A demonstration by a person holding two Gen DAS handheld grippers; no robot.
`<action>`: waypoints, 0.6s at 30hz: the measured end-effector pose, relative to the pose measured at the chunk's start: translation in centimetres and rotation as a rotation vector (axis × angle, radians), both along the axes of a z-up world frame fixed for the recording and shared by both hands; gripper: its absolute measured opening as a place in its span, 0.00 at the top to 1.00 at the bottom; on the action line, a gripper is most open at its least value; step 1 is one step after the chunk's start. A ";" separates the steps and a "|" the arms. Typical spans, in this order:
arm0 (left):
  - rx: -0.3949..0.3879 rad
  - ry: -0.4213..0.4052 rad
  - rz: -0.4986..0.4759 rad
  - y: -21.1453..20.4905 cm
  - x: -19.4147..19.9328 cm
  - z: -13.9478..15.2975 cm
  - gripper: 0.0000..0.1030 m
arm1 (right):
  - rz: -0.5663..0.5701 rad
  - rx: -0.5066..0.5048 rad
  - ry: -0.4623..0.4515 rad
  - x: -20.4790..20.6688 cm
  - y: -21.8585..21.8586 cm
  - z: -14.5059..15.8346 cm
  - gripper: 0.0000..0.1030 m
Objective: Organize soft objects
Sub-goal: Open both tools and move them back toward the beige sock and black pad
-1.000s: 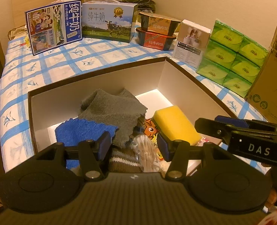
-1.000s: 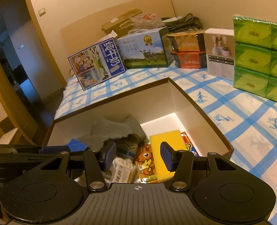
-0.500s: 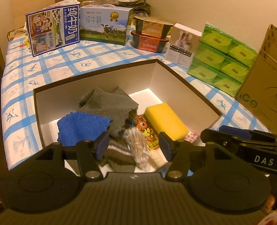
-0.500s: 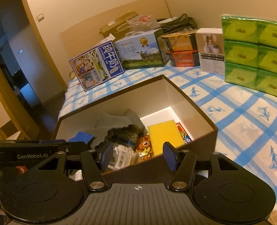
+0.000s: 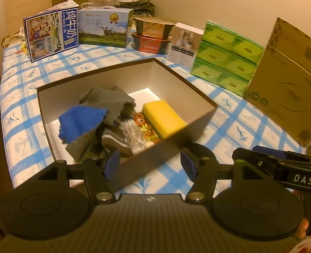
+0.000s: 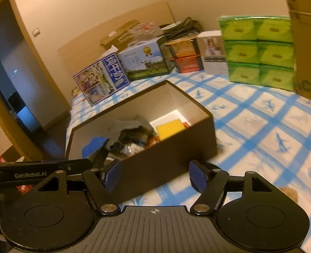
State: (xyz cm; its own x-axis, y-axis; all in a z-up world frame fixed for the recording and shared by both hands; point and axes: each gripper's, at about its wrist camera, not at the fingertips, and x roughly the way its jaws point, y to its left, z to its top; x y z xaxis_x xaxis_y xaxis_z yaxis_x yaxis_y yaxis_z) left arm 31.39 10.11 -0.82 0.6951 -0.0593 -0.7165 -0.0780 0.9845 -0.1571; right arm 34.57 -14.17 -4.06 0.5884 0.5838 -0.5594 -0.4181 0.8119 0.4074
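Note:
A brown open box (image 5: 199, 116) (image 6: 176, 147) sits on the blue-checked cloth. In it lie a grey cloth (image 5: 111, 101), a blue cloth (image 5: 81, 120) (image 6: 94, 145), a striped sock (image 5: 115, 139), a yellow sponge (image 5: 163, 118) (image 6: 169, 127) and a snack packet (image 5: 143, 124). My left gripper (image 5: 150, 165) is open and empty, in front of the box's near wall. My right gripper (image 6: 155, 175) is open and empty, also in front of the box. The right gripper shows at the left wrist view's right edge (image 5: 282, 166).
Two milk cartons (image 5: 54, 33), stacked food tubs (image 5: 153, 35), a white box (image 5: 185, 44) and green tissue packs (image 5: 225, 57) line the back. A large cardboard box (image 5: 290, 80) stands at the right. A doorway (image 6: 7, 84) is at the left.
Both grippers have pulled back and up, from over the box's contents to in front of its near wall. Both stay open and empty. The box's contents have not moved.

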 end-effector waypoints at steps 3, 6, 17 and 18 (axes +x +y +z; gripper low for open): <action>-0.009 0.004 -0.014 -0.7 -1.2 0.1 0.41 | -0.020 -0.010 0.011 -1.6 -1.1 0.1 0.30; -0.015 0.012 -0.034 -1.5 -2.4 0.0 0.41 | -0.040 -0.019 0.023 -3.3 -2.3 0.0 0.30; -0.026 0.040 -0.105 -4.8 -6.1 -0.2 0.41 | -0.077 -0.056 0.052 -8.6 -5.2 -0.4 0.30; -0.027 0.043 -0.110 -5.1 -6.4 -0.3 0.41 | -0.080 -0.058 0.053 -8.9 -5.4 -0.4 0.30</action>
State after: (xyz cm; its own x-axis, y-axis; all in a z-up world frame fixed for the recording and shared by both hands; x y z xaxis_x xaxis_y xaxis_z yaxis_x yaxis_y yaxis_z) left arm 25.01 5.03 -1.11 0.6519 -0.1535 -0.7426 0.0234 0.9829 -0.1826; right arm 25.63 -19.54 -4.48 0.6006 0.5018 -0.6224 -0.3296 0.8647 0.3791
